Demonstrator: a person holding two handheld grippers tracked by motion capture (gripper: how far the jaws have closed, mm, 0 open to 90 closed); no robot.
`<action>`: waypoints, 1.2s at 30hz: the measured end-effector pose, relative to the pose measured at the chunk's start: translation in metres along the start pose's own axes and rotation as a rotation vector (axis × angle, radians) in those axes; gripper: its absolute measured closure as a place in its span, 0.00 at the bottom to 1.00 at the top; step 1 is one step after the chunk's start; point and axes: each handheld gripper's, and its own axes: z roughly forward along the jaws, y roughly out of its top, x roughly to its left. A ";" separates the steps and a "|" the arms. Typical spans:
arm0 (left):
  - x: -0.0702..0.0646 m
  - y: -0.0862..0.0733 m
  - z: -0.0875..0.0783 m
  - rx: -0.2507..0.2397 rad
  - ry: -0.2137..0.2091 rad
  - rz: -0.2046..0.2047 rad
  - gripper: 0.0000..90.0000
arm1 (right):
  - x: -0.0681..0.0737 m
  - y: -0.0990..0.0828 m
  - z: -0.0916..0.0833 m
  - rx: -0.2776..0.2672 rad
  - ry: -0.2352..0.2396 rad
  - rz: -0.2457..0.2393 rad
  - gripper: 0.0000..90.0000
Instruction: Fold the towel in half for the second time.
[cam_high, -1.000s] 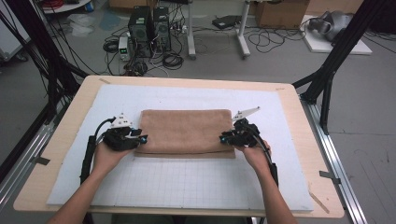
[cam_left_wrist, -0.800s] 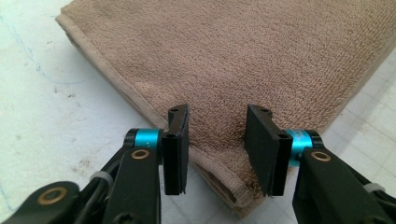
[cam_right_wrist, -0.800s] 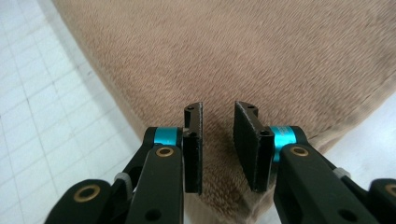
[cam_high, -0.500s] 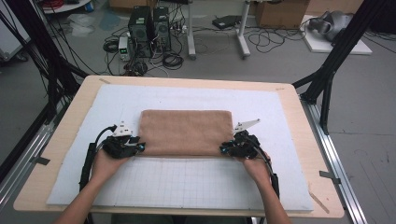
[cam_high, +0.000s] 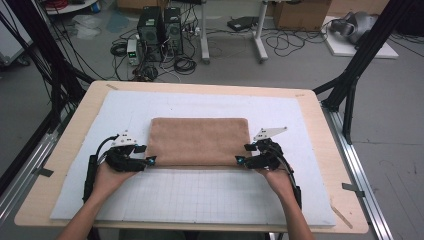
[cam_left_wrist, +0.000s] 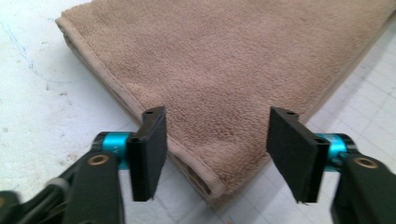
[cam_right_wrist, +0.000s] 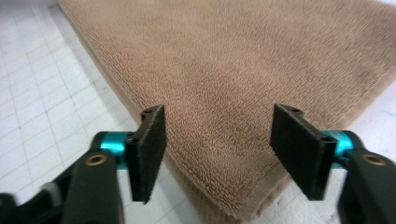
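A folded tan towel (cam_high: 200, 141) lies flat on the white mat (cam_high: 200, 200) in the middle of the table. At the towel's near left corner (cam_left_wrist: 219, 186) sits my left gripper (cam_high: 148, 156), jaws just opened wide, the corner lying between the pads untouched. My right gripper (cam_high: 242, 154) stands the same way at the near right corner (cam_right_wrist: 247, 205), its jaws just opened too. In both gripper views the black pads (cam_left_wrist: 148, 151) (cam_right_wrist: 299, 149) stand apart from the cloth. The left gripper (cam_left_wrist: 217, 156) and right gripper (cam_right_wrist: 219, 151) hold nothing.
The mat covers most of the wooden table (cam_high: 320, 115); its near part carries a printed grid. Black frame legs (cam_high: 350, 85) stand at the table's far right and left. Computers and cables (cam_high: 160, 35) lie on the floor beyond.
Both hands drew the towel's near edge toward the person, laid it flat, then both grippers opened and let the corners go.
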 end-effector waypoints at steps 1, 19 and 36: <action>-0.001 0.000 -0.002 -0.008 -0.001 0.001 0.41 | 0.000 0.000 -0.002 -0.002 -0.004 -0.003 0.35; -0.010 -0.006 -0.030 -0.060 -0.014 -0.003 0.31 | 0.009 -0.017 -0.040 -0.057 -0.036 -0.023 0.21; -0.015 -0.022 -0.051 -0.096 -0.009 -0.020 0.29 | 0.013 -0.042 -0.066 -0.090 -0.065 0.004 0.17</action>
